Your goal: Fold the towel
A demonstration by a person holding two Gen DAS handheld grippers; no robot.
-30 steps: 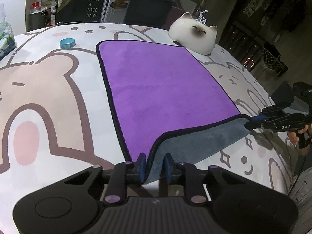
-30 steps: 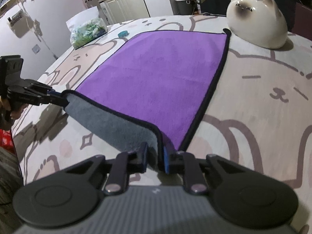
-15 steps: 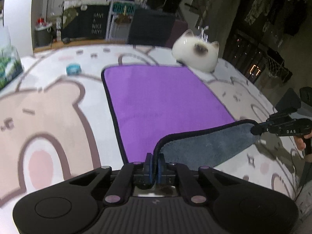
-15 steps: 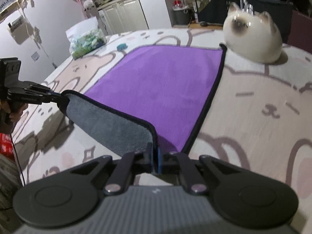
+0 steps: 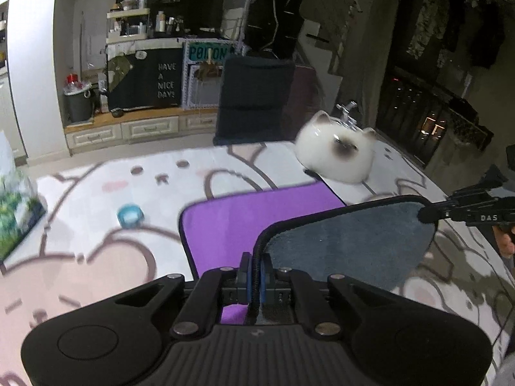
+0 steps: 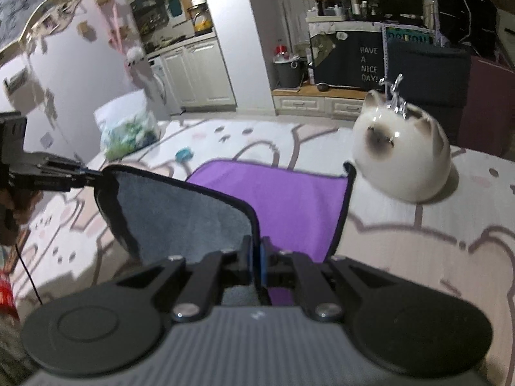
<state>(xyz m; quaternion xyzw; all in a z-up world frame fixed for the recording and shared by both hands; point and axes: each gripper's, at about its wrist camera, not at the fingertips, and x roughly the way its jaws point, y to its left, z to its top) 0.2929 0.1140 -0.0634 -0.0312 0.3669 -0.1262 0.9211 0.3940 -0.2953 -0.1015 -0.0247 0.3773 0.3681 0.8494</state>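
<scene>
The towel is purple on top with a grey underside and a black hem. It lies on the bear-print table cover. My left gripper is shut on its near left corner. My right gripper is shut on its near right corner; it also shows in the left wrist view. The near edge is lifted off the table and curls toward the far edge, so the grey underside faces me. The far part of the towel still lies flat.
A white ceramic cat stands at the towel's far right corner. A small blue round lid lies left of the towel. A bag with green contents sits at the table's far left. A dark chair stands behind the table.
Both grippers have risen and moved forward with the towel's near corners. The near edge has lifted higher and more grey underside shows.
</scene>
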